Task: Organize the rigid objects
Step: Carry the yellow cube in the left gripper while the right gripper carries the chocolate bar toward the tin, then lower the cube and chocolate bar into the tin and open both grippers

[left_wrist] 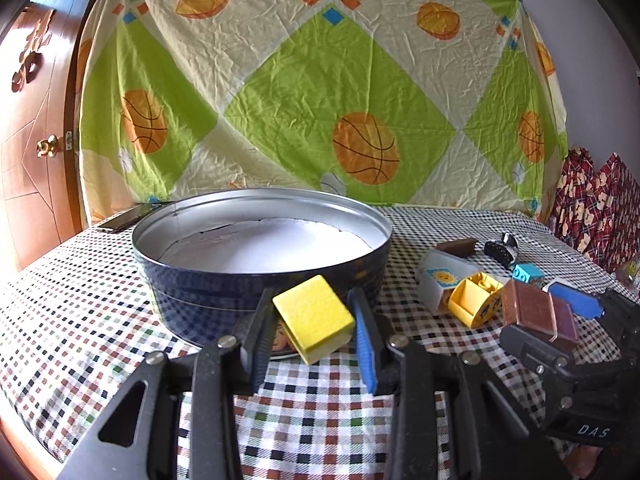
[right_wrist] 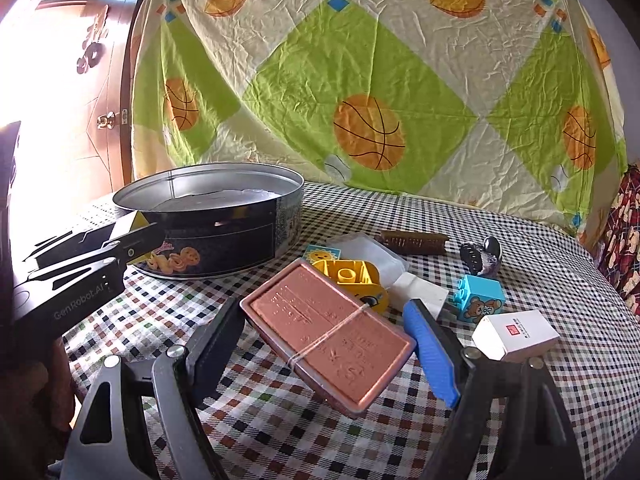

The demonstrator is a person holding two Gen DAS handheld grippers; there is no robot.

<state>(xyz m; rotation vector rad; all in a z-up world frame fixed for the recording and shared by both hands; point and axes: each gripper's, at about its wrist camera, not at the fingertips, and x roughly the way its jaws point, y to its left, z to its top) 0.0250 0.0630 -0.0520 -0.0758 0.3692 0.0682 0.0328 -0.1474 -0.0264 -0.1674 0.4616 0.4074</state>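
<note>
My left gripper (left_wrist: 312, 320) is shut on a yellow block (left_wrist: 314, 320) and holds it just in front of the round dark-blue cookie tin (left_wrist: 192, 280), whose inside is lined with white paper. My right gripper (right_wrist: 328, 336) is shut on a flat copper-brown box (right_wrist: 332, 332) bound with a rubber band, held tilted above the checked tablecloth. In the left wrist view the right gripper (left_wrist: 560, 316) and the brown box (left_wrist: 536, 312) show at the right. In the right wrist view the tin (right_wrist: 224, 236) is at the left, with the left gripper (right_wrist: 132, 232) in front of it.
Loose items lie right of the tin: a yellow toy brick (right_wrist: 352, 276), a clear plastic box (right_wrist: 372, 252), a brown comb (right_wrist: 416, 242), a black hair clip (right_wrist: 480, 256), a blue bear brick (right_wrist: 480, 296), a white carton (right_wrist: 516, 334). A phone (left_wrist: 124, 218) lies at back left.
</note>
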